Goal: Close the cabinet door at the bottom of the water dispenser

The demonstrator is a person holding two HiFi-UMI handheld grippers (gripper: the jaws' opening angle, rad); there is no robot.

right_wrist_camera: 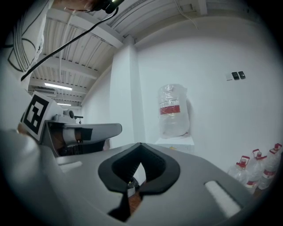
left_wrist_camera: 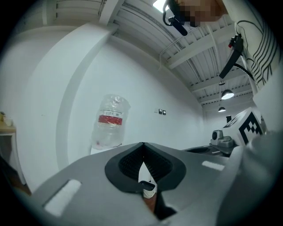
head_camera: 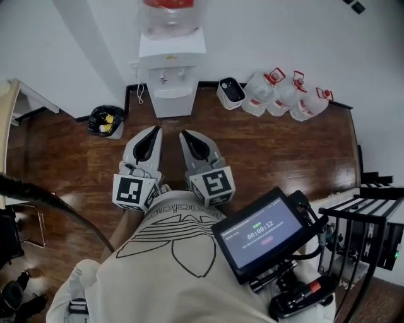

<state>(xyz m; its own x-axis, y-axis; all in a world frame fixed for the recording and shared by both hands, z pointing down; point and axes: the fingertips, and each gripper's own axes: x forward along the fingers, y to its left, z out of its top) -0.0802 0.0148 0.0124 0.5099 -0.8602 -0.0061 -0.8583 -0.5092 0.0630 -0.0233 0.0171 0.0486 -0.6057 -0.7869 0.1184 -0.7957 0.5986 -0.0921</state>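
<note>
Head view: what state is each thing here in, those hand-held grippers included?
Left hand-held gripper: shut, empty.
Right hand-held gripper: shut, empty.
Water dispenser: upright, bottle on top; door state unclear from this angle.
Spare bottles: capped, upright.
Bin: bagged, partly filled.
Screen: lit.

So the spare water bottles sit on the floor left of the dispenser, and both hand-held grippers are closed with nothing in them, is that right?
Not quite: the head view shows the spare water bottles sitting to the right of the water dispenser. The left hand-held gripper and the right hand-held gripper are indeed closed and empty.
</note>
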